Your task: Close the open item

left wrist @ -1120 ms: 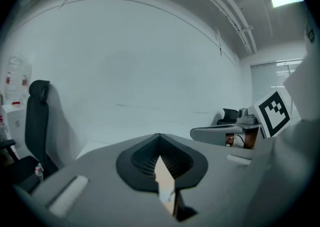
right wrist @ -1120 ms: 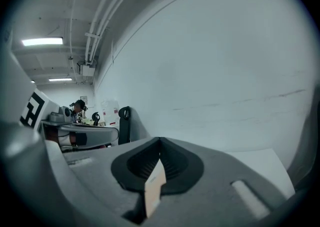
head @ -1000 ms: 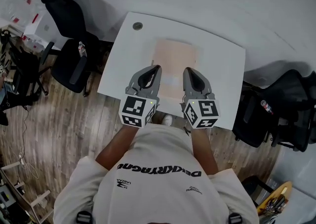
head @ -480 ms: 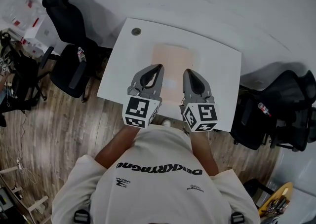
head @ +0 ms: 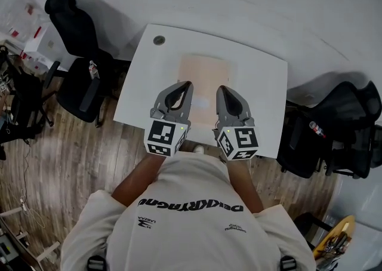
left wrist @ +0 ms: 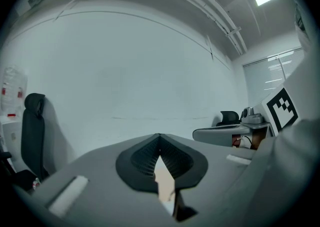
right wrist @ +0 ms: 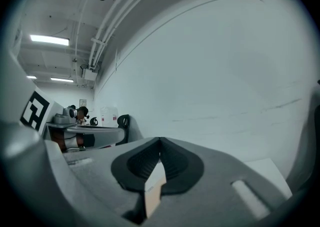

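Our left gripper [head: 182, 91] and right gripper [head: 224, 94] barely shifted, both pinched shut, empty, over table [head: 256, 96] near edge. Tan flat item [head: 206, 73] mid-table, open or closed unclear.

In the head view the left hand-held gripper [head: 187, 86] and the right hand-held gripper [head: 219, 89] cover the near edge of the pale flat item [head: 206, 70] on the tabletop [head: 262, 94], and glare washes it out, so its kind and whether it lies open cannot be told. Each gripper view shows only a sliver of it below the meeting jaw tips.
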A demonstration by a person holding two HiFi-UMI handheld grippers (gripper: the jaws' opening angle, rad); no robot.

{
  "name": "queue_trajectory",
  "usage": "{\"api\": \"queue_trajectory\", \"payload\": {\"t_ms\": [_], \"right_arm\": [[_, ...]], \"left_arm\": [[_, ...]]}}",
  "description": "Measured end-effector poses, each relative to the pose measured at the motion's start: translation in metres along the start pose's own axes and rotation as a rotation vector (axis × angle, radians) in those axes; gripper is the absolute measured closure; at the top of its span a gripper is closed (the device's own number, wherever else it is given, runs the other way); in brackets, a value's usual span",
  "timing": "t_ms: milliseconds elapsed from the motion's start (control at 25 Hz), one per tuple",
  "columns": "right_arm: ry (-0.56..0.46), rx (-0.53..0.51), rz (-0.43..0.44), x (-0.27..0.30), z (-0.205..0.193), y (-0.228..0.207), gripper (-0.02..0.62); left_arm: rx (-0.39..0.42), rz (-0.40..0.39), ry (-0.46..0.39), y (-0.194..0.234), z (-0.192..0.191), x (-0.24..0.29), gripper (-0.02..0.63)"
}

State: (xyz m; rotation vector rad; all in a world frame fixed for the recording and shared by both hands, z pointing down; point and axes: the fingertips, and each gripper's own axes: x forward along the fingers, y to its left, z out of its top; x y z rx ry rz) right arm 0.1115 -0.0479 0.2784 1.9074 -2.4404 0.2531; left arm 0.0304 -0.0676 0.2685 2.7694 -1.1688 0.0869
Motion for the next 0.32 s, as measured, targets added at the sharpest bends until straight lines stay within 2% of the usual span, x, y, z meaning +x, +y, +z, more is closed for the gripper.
{"api": "queue_trajectory", "payload": {"t_ms": [320], "right_arm": [[0.003, 0.003, -0.003, 0.0072, -0.0067, -0.004, 0.595]], "left_arm": [[0.003, 0.002, -0.005, 0.0066, 0.0, 0.0036, 0.603]]}}
